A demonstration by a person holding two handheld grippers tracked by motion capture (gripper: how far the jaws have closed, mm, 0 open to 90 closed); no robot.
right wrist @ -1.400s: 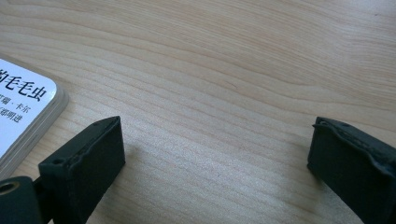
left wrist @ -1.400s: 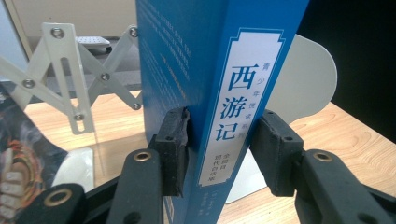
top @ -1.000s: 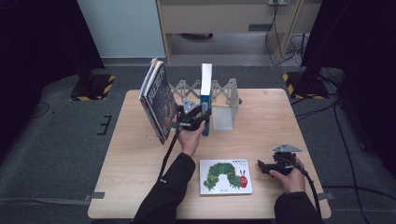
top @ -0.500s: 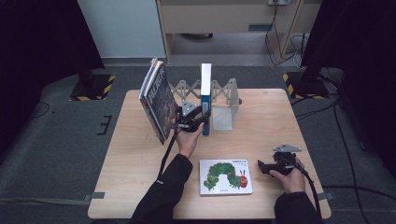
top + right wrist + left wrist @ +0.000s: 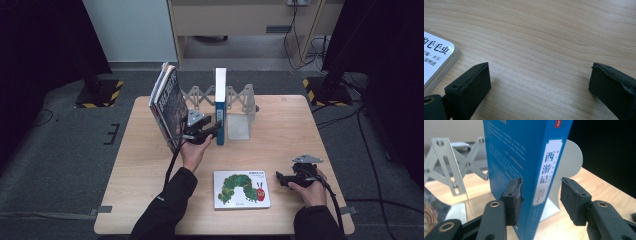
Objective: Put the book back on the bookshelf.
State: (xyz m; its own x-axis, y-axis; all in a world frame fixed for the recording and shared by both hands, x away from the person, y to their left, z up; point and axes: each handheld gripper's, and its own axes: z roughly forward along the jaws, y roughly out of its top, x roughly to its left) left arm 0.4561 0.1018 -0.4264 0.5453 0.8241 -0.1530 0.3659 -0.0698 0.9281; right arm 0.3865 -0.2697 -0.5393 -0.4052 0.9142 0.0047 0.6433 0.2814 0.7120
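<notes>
tongs (image 5: pixel 541 195) loosening round upright blue book (image 5: pixel 524 157); one pad touching

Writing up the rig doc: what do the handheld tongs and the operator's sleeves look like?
Both tongs are black. The left tongs and right tongs each carry a grey three-cornered plate on top and trail a black cable. Their rectangular rubbery pads have worn edges, on arms with brass-coloured rivets. Both sleeves are black.

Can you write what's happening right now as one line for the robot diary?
left gripper: fingers just opening, letting go of upright blue book | right gripper: open, resting on wooden table | flat white caterpillar book: untouched
</notes>
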